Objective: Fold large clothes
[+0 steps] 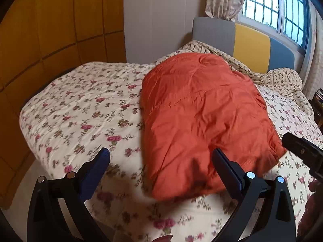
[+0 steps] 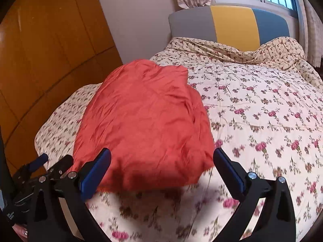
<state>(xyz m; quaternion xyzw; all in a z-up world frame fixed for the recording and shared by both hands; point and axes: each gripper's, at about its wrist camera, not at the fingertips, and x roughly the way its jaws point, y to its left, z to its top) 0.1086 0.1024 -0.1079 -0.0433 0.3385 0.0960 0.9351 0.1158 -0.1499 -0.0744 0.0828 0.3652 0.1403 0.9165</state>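
An orange padded garment [image 1: 203, 117] lies folded into a thick bundle on the floral quilt of the bed [image 1: 80, 109]. In the left wrist view my left gripper [image 1: 161, 159] is open above the bundle's near left corner, with nothing between its fingers. The right wrist view shows the same orange garment [image 2: 145, 121] ahead, and my right gripper [image 2: 161, 159] is open wide over its near edge, holding nothing. The right gripper's body shows at the right edge of the left wrist view, and the left gripper's tips at the lower left of the right wrist view.
A wooden wardrobe [image 1: 50, 30] stands along the left of the bed. A grey, yellow and blue headboard [image 2: 234, 24] and a rumpled floral sheet [image 2: 232, 50] lie at the far end under a window [image 1: 282, 14]. Bare quilt spreads to the right of the bundle [image 2: 262, 111].
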